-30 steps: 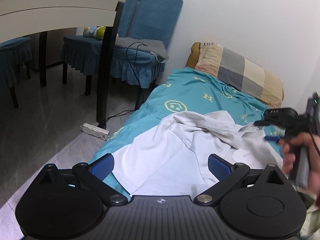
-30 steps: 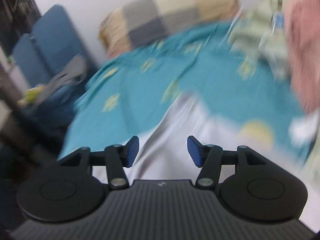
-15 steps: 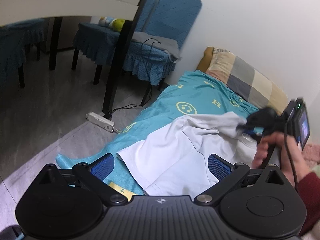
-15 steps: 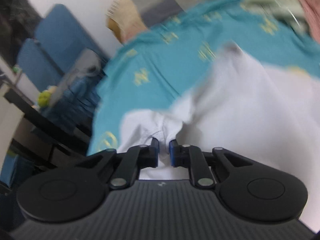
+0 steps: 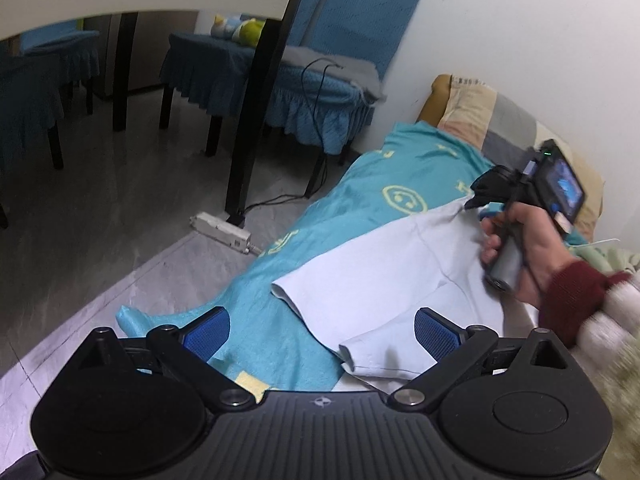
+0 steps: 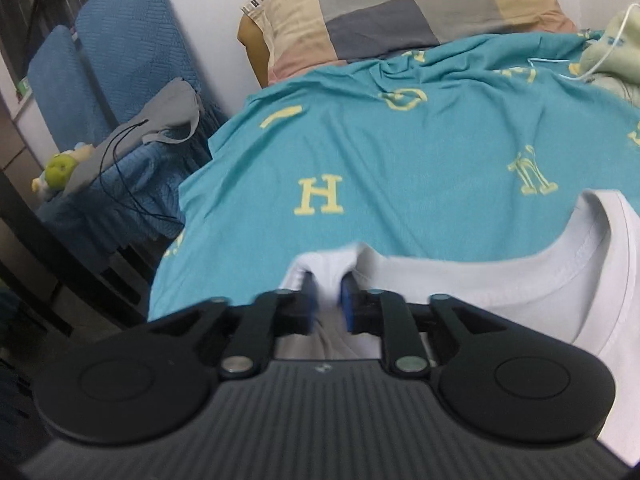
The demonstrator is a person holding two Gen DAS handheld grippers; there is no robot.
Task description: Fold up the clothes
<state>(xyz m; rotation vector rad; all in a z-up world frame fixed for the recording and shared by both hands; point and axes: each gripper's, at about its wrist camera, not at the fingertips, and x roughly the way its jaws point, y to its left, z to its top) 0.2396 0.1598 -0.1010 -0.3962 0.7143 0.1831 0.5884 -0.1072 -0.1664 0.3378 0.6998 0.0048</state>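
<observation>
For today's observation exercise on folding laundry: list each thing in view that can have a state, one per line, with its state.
white T-shirt: spread on the bed, not yet folded, shoulder between the right gripper's pads.
right gripper: jaws opening, shirt fabric between them.
left gripper: open, empty, above the shirt's hem.
teal sheet: spread, wrinkled.
checked pillow: lying against the wall.

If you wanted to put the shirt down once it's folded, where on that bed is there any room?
Bare sheet lies between the pillow and the shirt collar. A second strip runs along the bed's floor-side edge, beside the shirt's sleeve. Crowded: the far right, where a green heap with a white cord sits, and the near part, which the shirt covers.
</observation>
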